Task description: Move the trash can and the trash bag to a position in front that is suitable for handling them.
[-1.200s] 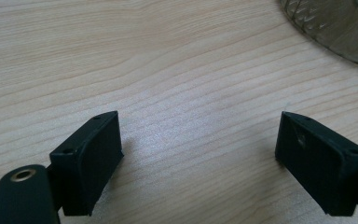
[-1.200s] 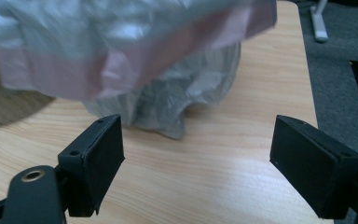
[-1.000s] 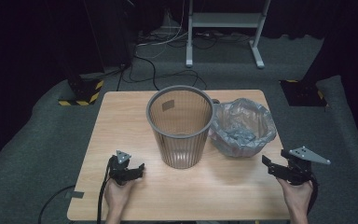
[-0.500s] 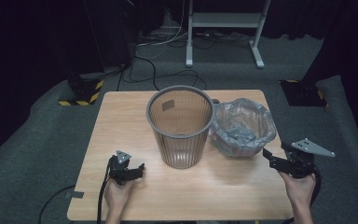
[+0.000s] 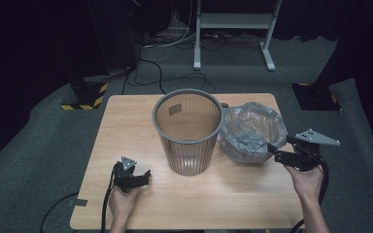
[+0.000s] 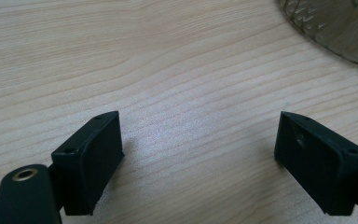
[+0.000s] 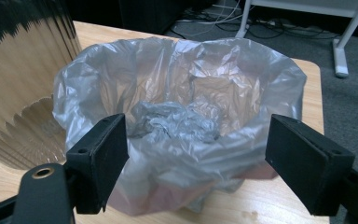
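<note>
Grey carpet (image 5: 39,145) — dark curtains, a white stand (image 5: 233,22), loose cables (image 5: 175,77).

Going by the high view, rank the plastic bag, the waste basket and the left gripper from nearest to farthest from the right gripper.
1. The plastic bag, open and crumpled, lies just in front of the right gripper, at the table's right side.
2. The waste basket stands upright mid-table, left of the bag.
3. The left gripper rests near the table's front left, past the basket.

In the left gripper view, we find the bin (image 6: 335,28) cut off at the top edge. In the right gripper view, the bin (image 7: 23,79) is blurred, and crumpled plastic hides the bag (image 7: 177,116) floor.
</note>
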A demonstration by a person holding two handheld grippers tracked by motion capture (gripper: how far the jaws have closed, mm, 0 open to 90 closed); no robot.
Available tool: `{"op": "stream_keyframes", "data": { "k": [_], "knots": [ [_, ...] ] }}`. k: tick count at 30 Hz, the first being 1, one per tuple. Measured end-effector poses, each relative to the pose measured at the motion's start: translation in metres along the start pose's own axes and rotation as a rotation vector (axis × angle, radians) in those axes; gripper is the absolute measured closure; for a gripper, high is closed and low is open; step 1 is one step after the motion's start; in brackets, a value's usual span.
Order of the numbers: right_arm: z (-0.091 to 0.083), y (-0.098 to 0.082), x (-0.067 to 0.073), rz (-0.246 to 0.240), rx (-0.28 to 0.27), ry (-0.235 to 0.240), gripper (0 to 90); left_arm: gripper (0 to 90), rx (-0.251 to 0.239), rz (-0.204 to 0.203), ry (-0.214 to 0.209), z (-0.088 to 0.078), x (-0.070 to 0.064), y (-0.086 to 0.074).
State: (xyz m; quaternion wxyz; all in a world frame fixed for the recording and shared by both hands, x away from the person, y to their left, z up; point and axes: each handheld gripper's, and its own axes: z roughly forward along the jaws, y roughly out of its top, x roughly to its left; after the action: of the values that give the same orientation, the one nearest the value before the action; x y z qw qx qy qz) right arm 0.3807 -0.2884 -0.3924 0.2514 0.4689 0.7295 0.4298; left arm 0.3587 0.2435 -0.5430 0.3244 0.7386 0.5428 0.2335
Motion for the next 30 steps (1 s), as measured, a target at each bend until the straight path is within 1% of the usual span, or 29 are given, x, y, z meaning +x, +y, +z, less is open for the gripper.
{"op": "stream_keyframes", "data": {
  "k": [6, 15, 19, 25, 30],
  "knots": [
    [0.011, 0.015, 0.001, 0.001, 0.045, 0.005, 22.7, 15.4, 0.0, -0.002, 0.0, 0.0, 0.0, 0.0],
    [0.029, 0.035, 0.004, -0.027, 0.087, -0.004, 23.4, 15.5, 0.0, -0.002, 0.0, 0.0, 0.0, 0.0],
    [0.043, 0.044, 0.002, -0.028, 0.112, -0.011, 23.4, 15.5, 0.0, -0.001, 0.0, 0.0, 0.0, 0.0],
    [0.065, 0.052, 0.001, -0.044, 0.174, -0.033, 22.3, 15.5, 0.0, -0.001, 0.0, 0.0, 0.0, 0.0],
    [0.081, 0.053, 0.0, -0.048, 0.223, -0.043, 21.5, 15.5, 0.0, -0.002, 0.0, 0.0, 0.0, 0.0]
  ]
}}
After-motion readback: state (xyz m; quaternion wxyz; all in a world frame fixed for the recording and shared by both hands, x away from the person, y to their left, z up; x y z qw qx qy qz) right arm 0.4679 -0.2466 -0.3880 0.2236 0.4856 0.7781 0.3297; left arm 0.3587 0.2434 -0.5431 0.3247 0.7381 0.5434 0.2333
